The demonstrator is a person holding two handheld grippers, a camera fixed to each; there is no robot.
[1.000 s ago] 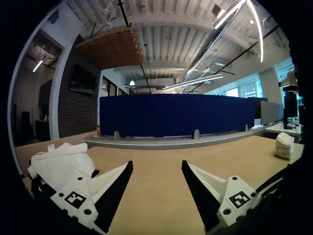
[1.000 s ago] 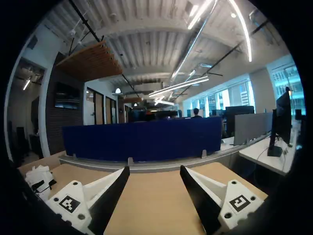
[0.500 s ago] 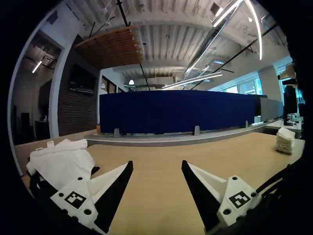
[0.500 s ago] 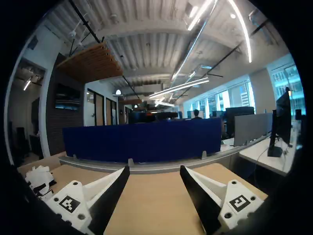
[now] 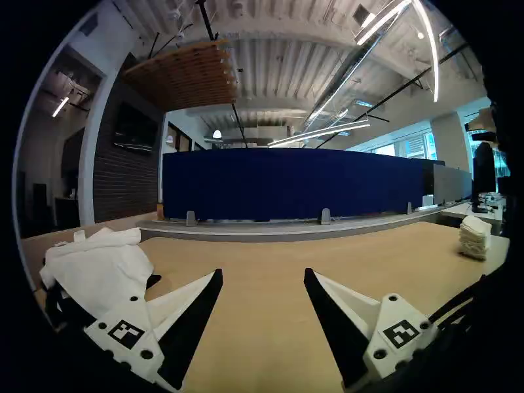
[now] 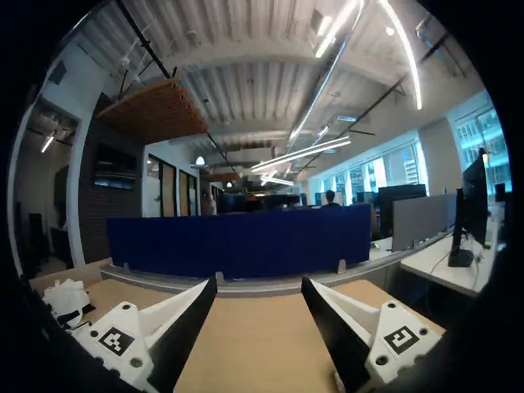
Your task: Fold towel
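1. The left gripper [image 5: 262, 272] had two pointed fingers, white outside and black inside. They were spread wide apart and held nothing. Each finger had a small black and white square tag on it.
2. The right gripper [image 6: 259, 280] had the same shape and colours. Its fingers were spread wide too, with just bare table between them.
3. The towel [image 5: 98, 268] was white and soft, and lay in a crumpled lump. It sat on the table at the left, just beside the left gripper's left finger. I cannot tell if it touched that finger. In the right gripper view the towel [image 6: 65, 298] was a small white lump at the far left.
4. A stack of folded white cloths [image 5: 475, 237] stood at the far right, near the table's right edge. It was neat and blocky, with thin layers.
5. The table [image 5: 367, 255] was flat, smooth, light brown wood.
6. A long dark blue wall [image 5: 295, 183] ran along the table's far edge on small grey feet. Its face was flat and dull.
7. Between the towel and the stack there was a wide stretch of bare wood.
8. In the right gripper view the wood ran from the fingers to the blue wall [image 6: 242, 245]. The table ended at the right, and past a gap stood a pale desk with a dark screen [image 6: 473, 196].
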